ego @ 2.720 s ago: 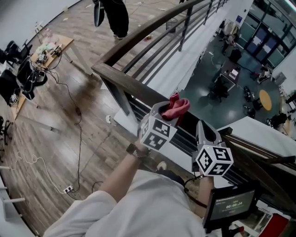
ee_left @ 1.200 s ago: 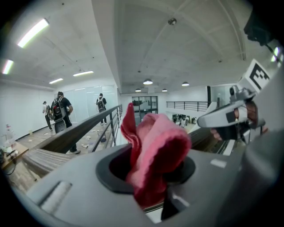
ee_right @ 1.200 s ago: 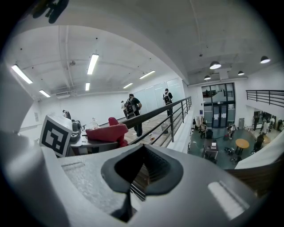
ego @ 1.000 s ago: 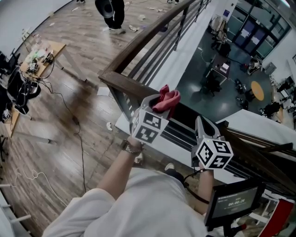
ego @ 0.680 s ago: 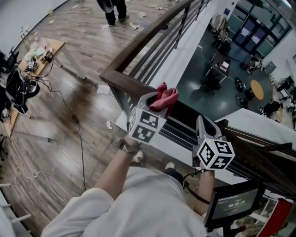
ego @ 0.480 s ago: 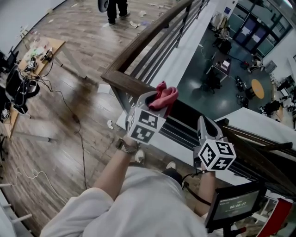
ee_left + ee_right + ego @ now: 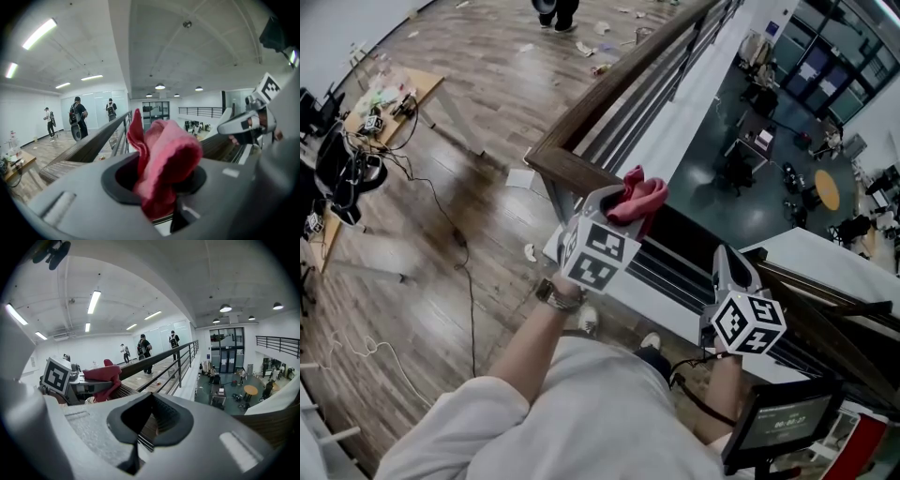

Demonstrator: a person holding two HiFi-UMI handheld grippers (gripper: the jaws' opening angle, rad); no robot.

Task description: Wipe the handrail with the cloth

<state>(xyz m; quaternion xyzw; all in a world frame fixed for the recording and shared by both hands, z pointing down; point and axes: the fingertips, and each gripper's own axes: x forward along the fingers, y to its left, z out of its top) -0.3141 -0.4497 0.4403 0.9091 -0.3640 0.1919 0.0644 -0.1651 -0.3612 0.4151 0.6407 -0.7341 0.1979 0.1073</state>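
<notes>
Clamping the crumpled pink cloth (image 7: 639, 195) between its jaws, the left gripper (image 7: 617, 204) hovers over the dark wooden handrail (image 7: 572, 171) by its corner, the rail's length running ahead, while the right gripper (image 7: 729, 274), jaws together and empty, hangs farther off.

L gripper (image 7: 612, 199) clamps cloth (image 7: 637, 197), R gripper (image 7: 729, 264) closed.
</notes>
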